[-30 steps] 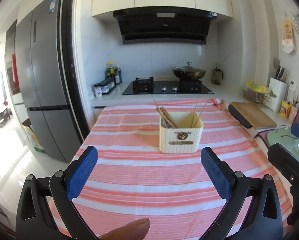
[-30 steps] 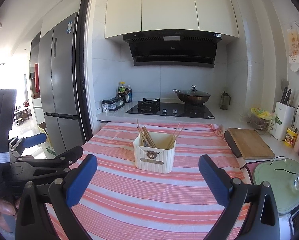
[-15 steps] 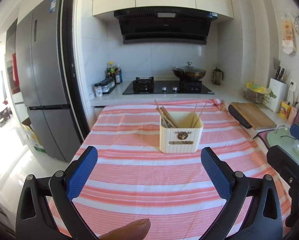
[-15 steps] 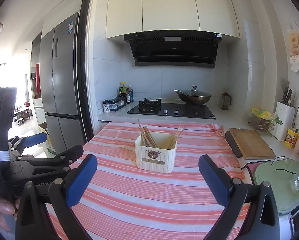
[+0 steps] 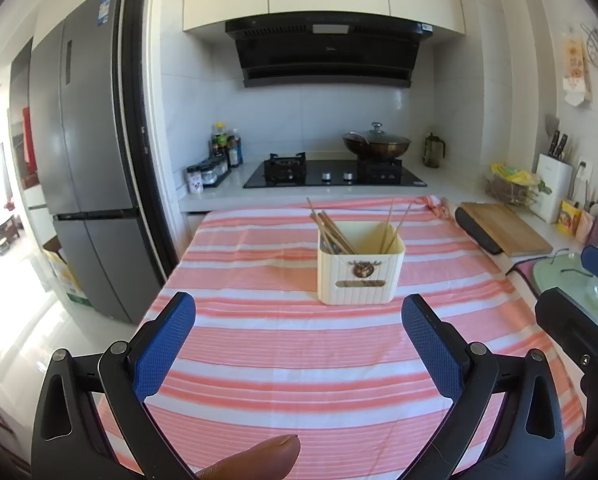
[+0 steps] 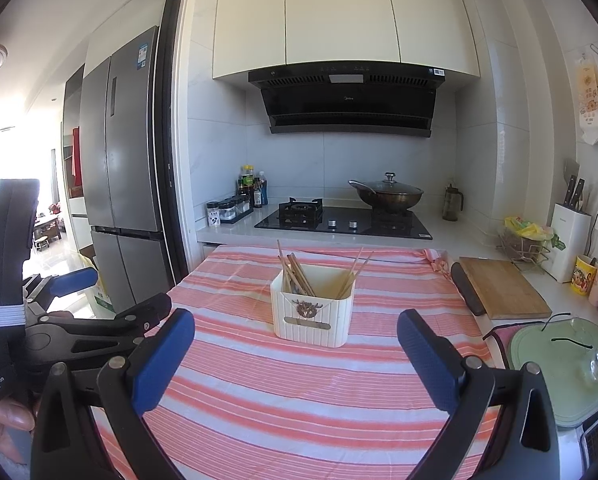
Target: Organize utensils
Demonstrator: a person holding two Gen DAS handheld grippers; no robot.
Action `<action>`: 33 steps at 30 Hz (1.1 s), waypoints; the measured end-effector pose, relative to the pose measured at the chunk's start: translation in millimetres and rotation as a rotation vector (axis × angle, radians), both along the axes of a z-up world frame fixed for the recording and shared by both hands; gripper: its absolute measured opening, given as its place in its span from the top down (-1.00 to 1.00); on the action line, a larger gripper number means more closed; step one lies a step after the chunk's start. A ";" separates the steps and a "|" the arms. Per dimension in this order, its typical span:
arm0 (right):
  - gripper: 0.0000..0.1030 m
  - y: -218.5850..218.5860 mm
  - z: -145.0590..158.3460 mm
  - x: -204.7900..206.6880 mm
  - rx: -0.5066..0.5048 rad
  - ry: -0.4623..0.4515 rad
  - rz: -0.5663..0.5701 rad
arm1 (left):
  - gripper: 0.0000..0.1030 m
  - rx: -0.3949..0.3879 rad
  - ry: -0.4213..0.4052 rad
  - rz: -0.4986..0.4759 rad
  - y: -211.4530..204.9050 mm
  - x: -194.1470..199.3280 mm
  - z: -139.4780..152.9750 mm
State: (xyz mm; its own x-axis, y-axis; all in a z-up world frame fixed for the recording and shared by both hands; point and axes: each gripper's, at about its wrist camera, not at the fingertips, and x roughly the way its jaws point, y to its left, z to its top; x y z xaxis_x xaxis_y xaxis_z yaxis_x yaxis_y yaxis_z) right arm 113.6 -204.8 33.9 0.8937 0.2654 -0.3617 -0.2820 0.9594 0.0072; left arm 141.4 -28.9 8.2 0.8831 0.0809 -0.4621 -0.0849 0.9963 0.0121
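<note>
Left tongs [image 5: 299,330] and right tongs [image 6: 295,334] held wide, empty, near cream utensil holder [image 5: 360,270]; chopsticks [image 5: 331,230] already stowed inside.

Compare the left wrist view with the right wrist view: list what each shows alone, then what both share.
Left wrist view only: a fingertip at the bottom edge, and part of the right gripper at the right edge.

Right wrist view only: the left gripper's body, side-on at the left edge.

Both: the cream utensil holder with chopsticks on the striped cloth, the wok and the cutting board. Each view's own jaws stand wide apart, empty.
</note>
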 end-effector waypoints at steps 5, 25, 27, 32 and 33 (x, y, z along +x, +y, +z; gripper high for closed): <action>-1.00 0.3 0.0 -0.1 -0.001 -0.001 0.000 | -0.99 -0.002 -0.002 -0.006 0.9 -1.3 0.2; -1.00 0.7 0.4 -1.5 -0.001 -0.001 -0.001 | -0.99 0.003 0.005 -0.023 -4.0 0.0 -2.7; -1.00 0.7 0.4 -1.4 -0.001 0.000 -0.001 | -0.99 0.001 0.010 -0.030 -4.4 1.3 -3.3; -1.00 -2.7 0.6 1.4 0.000 0.003 -0.005 | -0.99 -0.034 -0.008 -0.053 -3.9 0.6 -5.8; -1.00 -4.2 -0.2 4.4 0.001 0.006 -0.008 | -0.99 -0.028 -0.006 -0.058 -4.9 3.0 -7.4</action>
